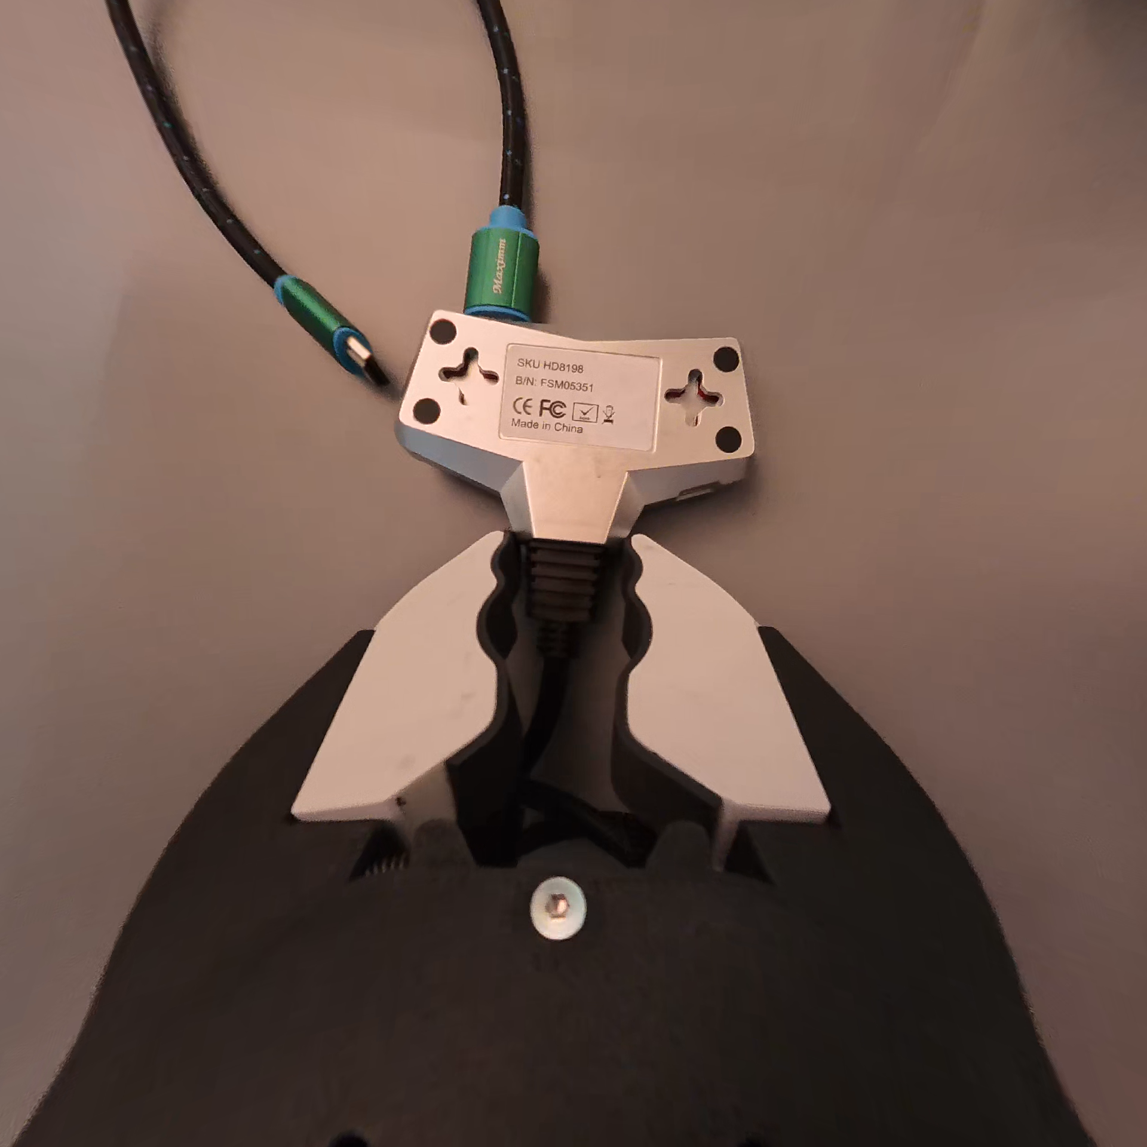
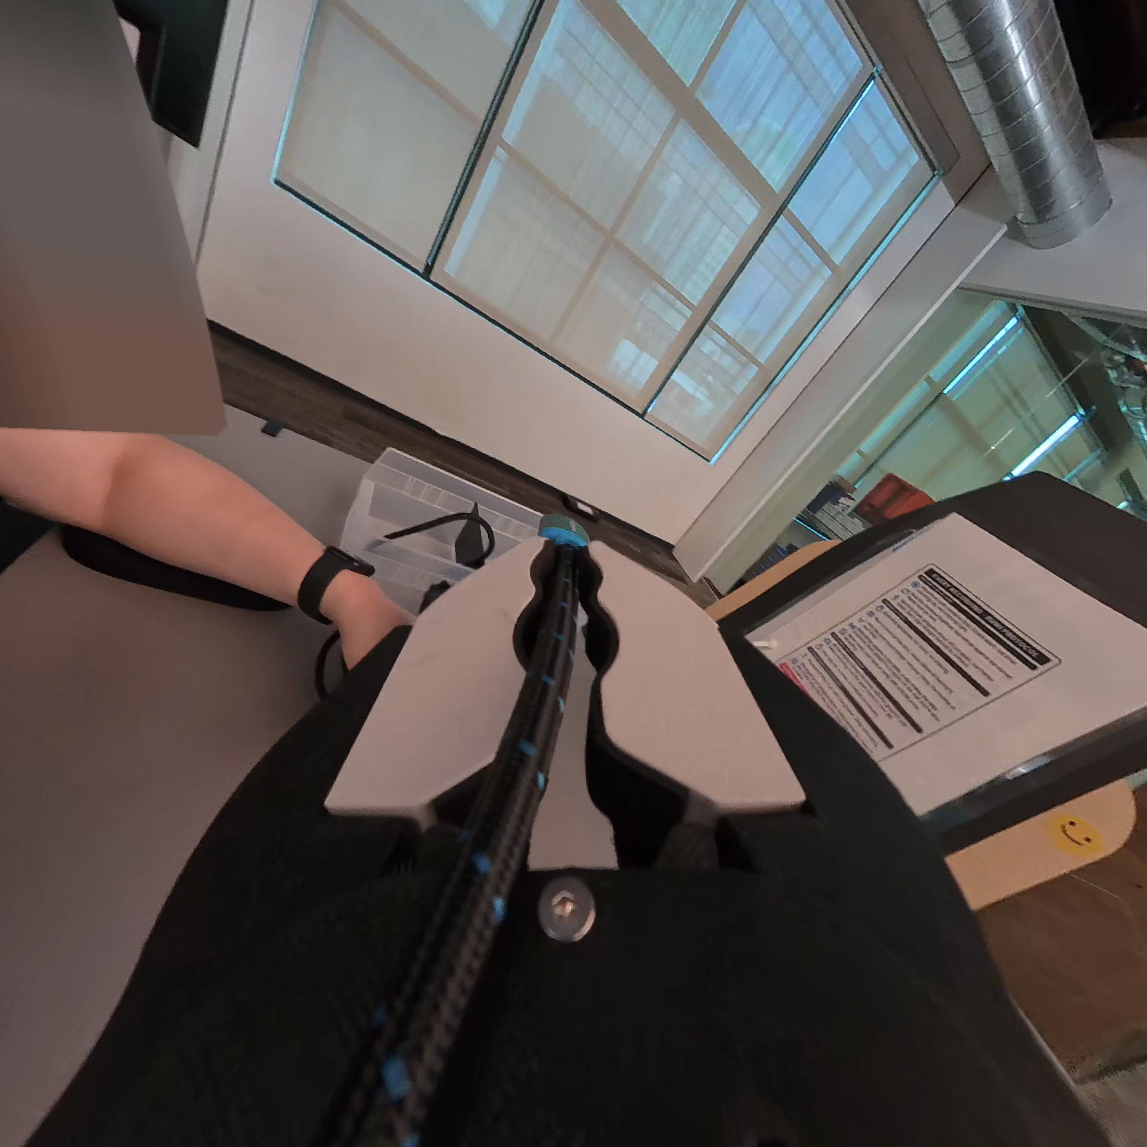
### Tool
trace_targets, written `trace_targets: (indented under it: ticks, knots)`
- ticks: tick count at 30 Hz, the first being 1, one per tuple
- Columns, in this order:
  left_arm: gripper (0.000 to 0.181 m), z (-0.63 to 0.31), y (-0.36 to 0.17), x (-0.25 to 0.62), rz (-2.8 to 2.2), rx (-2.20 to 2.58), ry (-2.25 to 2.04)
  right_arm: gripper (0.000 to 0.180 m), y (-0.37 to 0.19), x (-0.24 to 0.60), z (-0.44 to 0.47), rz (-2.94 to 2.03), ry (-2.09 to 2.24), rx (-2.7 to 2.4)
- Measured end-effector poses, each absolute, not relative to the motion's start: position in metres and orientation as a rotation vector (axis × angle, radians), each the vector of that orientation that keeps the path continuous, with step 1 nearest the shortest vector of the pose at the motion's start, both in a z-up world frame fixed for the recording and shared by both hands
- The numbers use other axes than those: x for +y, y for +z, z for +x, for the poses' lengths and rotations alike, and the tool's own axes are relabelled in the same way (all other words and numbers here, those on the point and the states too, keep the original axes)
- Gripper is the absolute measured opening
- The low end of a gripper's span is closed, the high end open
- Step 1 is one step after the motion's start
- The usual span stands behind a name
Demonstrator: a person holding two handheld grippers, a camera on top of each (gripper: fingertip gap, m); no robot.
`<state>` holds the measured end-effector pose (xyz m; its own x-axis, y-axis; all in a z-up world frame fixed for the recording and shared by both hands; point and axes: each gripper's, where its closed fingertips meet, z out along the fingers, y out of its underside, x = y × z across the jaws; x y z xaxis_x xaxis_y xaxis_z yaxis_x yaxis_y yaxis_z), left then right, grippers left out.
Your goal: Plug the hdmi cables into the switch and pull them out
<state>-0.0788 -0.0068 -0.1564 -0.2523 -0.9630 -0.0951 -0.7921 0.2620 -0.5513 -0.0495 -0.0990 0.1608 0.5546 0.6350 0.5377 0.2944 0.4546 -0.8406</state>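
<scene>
Left tool (image 1: 566, 546) pinching the silver switch (image 1: 577, 403) by its tail end, above the grey worktop (image 1: 931, 310). One green plug (image 1: 501, 268) stuck in the switch's far side; another plug (image 1: 335, 332) loose just left of the switch. Right tool (image 2: 562, 549) pressed together on a black cable (image 2: 546, 683).

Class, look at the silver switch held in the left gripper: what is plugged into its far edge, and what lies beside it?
One green HDMI plug sits in the far edge of the switch; its metal tip is hidden inside. A second green plug lies loose beside it, tip bare. The left gripper grips the switch's stem.
</scene>
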Motion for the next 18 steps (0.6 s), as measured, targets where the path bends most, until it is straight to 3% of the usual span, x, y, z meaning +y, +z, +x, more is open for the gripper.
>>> trace_targets:
  ticks: [1, 13, 18]
  knots:
    - [0.031, -0.079, -0.155, -0.007, -1.587, 2.117, -0.566, 0.007, 0.162, -0.101, -0.049, -1.114, 0.288, -1.007]
    - [0.03, -0.089, -0.037, -0.029, -1.35, 1.832, -1.358, 0.007, 0.162, -0.121, -0.039, -1.072, 0.463, -1.036]
    - [0.03, -0.102, 0.012, -0.041, -1.124, 1.751, -1.474, 0.007, 0.149, -0.12, -0.057, -1.155, 0.405, -1.129]
